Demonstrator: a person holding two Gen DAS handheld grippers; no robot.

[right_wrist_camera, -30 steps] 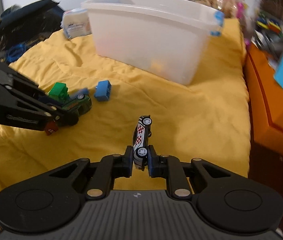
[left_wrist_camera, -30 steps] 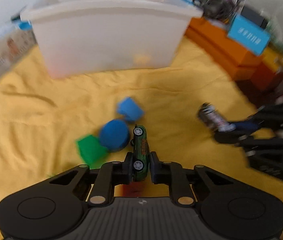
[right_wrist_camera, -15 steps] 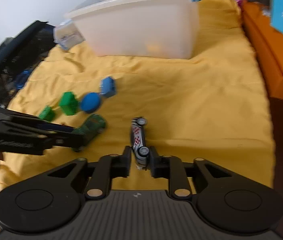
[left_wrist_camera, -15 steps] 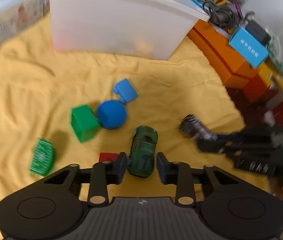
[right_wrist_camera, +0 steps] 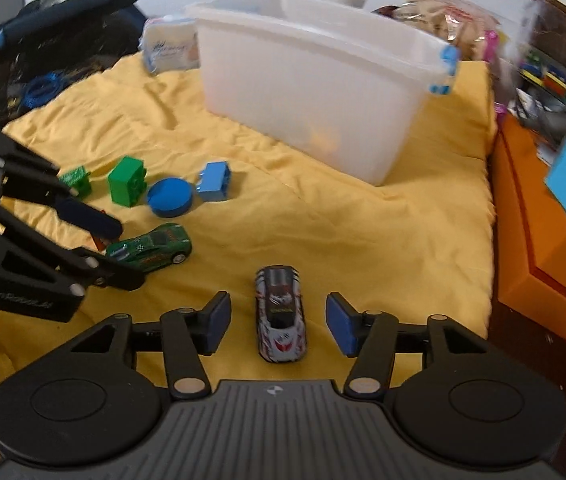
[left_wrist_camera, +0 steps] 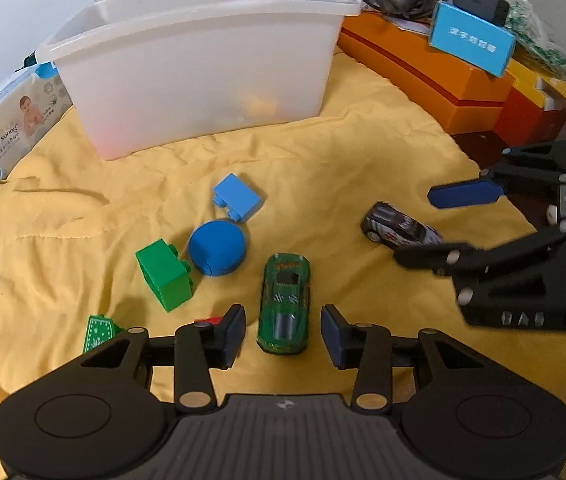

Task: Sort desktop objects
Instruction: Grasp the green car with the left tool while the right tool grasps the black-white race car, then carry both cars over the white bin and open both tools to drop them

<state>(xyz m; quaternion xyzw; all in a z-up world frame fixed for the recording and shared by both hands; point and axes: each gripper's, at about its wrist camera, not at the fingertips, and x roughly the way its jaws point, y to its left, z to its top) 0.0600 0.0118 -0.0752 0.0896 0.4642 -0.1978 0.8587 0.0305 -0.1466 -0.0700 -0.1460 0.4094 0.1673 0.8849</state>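
Barely begun: both tools gape wide, holding nothing.
Left tool (left_wrist_camera: pixel 283 334) straddles the green car (left_wrist_camera: pixel 284 304), right tool (right_wrist_camera: pixel 279 326) the white car (right_wrist_camera: pixel 279 314); blocks (left_wrist_camera: pixel 165 274) and disc (left_wrist_camera: pixel 217 247) lie loose on the cloth (left_wrist_camera: pixel 323 152), outside the bin (left_wrist_camera: pixel 203 56).

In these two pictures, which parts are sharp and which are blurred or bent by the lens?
Left wrist view: the green car between the open left gripper is sharp; the bin rim bows from fisheye. Right wrist view: the white car in the open right gripper is fairly sharp; the shelves at the right edge smear with motion blur.
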